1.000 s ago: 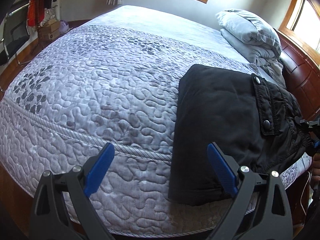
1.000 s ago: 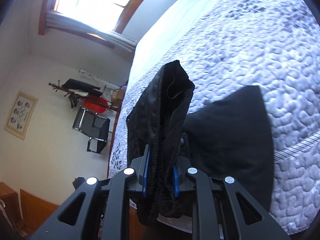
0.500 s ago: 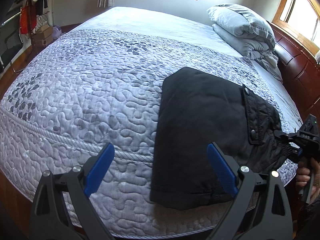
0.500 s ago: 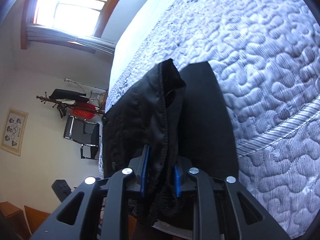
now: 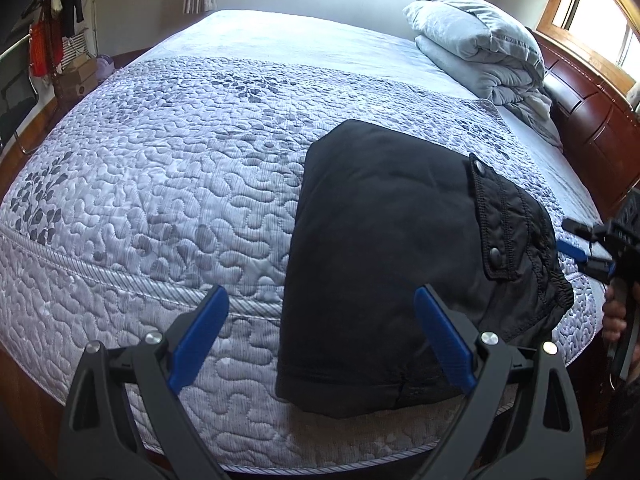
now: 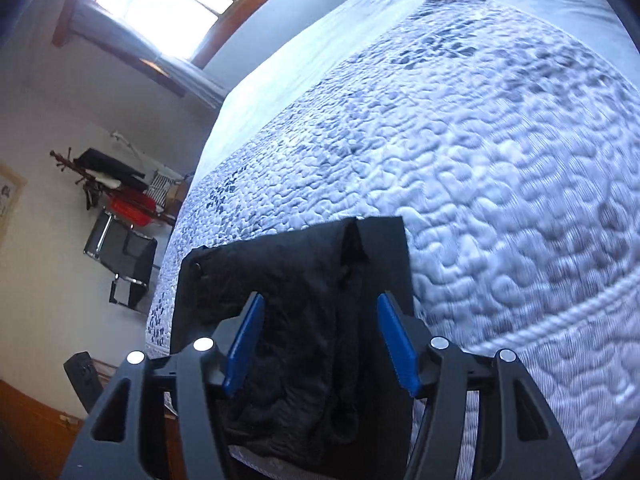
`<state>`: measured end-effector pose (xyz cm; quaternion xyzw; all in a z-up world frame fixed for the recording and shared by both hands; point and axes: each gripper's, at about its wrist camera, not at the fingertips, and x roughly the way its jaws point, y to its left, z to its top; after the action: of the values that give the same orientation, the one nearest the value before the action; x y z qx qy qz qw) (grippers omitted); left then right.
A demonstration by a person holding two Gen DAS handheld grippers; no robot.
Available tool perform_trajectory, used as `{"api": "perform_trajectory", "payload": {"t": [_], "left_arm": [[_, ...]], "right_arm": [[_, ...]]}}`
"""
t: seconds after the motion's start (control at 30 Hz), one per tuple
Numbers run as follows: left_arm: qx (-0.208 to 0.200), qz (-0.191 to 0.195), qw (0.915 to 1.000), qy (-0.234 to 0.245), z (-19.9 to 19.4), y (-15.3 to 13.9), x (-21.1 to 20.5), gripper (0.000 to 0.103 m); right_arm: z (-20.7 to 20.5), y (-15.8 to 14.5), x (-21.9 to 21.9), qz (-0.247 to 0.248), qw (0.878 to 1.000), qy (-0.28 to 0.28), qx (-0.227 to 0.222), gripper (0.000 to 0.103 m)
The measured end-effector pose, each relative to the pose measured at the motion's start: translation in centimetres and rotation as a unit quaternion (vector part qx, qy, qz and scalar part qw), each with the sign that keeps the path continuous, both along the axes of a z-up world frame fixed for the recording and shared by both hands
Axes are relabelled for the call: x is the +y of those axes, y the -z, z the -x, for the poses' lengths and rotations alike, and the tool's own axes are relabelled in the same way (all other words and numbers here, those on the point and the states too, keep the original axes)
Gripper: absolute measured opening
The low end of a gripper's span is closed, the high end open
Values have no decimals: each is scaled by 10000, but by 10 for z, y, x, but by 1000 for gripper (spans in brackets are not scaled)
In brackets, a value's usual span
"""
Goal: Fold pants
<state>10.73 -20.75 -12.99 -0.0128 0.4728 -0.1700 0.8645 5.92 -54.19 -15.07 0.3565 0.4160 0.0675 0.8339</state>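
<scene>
The black pants [image 5: 384, 264] lie folded on the quilted bed [image 5: 180, 184], near its front right corner, with the snap-button waistband [image 5: 494, 232] on top at the right. My left gripper [image 5: 320, 340] is open and empty, just in front of the pants' near edge. My right gripper [image 6: 320, 340] is open, its fingers either side of the waistband end of the pants [image 6: 296, 320], which rest on the bed. The right gripper also shows at the right edge of the left wrist view [image 5: 592, 248].
Folded grey bedding [image 5: 476, 48] is stacked at the far right of the bed by a wooden headboard [image 5: 592, 128]. A chair [image 6: 124, 260] and a coat rack with clothes [image 6: 112, 184] stand by the wall beyond the bed.
My right gripper was shut on the waistband and held it up; it has lowered it onto the folded pants and opened. The left gripper stayed open and drew nearer.
</scene>
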Motion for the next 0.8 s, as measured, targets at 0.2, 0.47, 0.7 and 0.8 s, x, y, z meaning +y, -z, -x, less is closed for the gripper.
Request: {"api": "perform_trajectory", "payload": {"t": [0.2, 0.47, 0.7, 0.8], "left_arm": [[75, -39, 10000, 4, 1, 4, 0, 94], [233, 4, 9997, -52, -2, 11, 0, 94], [258, 0, 9997, -5, -4, 14, -3, 94], [235, -42, 9997, 24, -5, 13, -2, 94]], "right_arm": [[-31, 9, 10, -121, 9995, -208, 194, 31], [-36, -4, 14, -8, 9998, -174, -10, 6], [-36, 11, 11, -50, 9996, -133, 226, 14], [-26, 7, 8, -149, 9998, -102, 88, 30]]}}
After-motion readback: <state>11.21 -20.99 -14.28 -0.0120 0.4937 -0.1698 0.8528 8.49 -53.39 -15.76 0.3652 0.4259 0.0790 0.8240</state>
